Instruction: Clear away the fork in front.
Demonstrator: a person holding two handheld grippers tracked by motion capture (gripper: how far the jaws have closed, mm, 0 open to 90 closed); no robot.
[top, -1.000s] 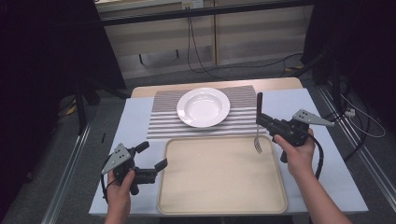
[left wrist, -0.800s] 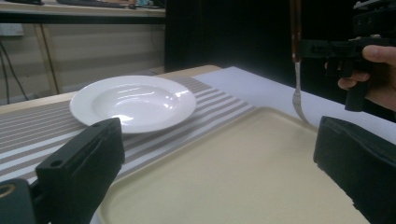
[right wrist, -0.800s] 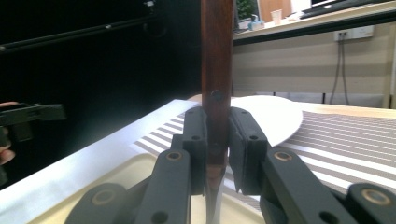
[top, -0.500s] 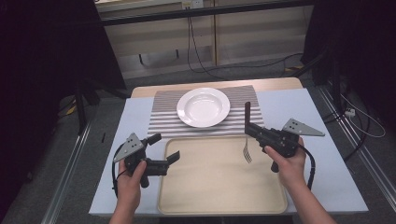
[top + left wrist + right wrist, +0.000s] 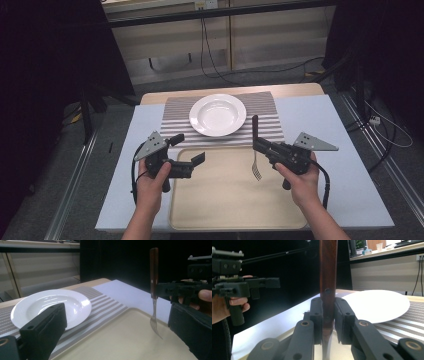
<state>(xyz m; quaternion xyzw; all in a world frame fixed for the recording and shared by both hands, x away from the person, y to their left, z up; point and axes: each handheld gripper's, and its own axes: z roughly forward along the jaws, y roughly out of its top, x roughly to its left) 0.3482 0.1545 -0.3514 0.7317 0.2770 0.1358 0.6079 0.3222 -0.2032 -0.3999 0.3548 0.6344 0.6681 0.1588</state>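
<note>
Both tools have come inward over the beige tray [image 5: 225, 210]: the right tool [image 5: 256, 145] pinches an upright fork [image 5: 256, 165], tines just above it. The left tool [image 5: 187, 152] is spread, empty. Beyond them, a white plate [image 5: 217, 115] rests on a striped mat [image 5: 175, 112] on the pale tabletop [image 5: 345, 165], grey floor [image 5: 280, 75] behind.

Looks like I'm working in a lab or office test bay: dark curtains [image 5: 45, 75] both sides, loose cables [image 5: 215, 55] along the floor, a desk with a monitor [image 5: 359, 246] behind, floor rails [image 5: 75, 200] flanking the table [image 5: 345, 165].

White plate [image 5: 217, 114] on a striped placemat [image 5: 270, 127], beige tray [image 5: 220, 200] just beside, all on a pale tabletop [image 5: 345, 170].
</note>
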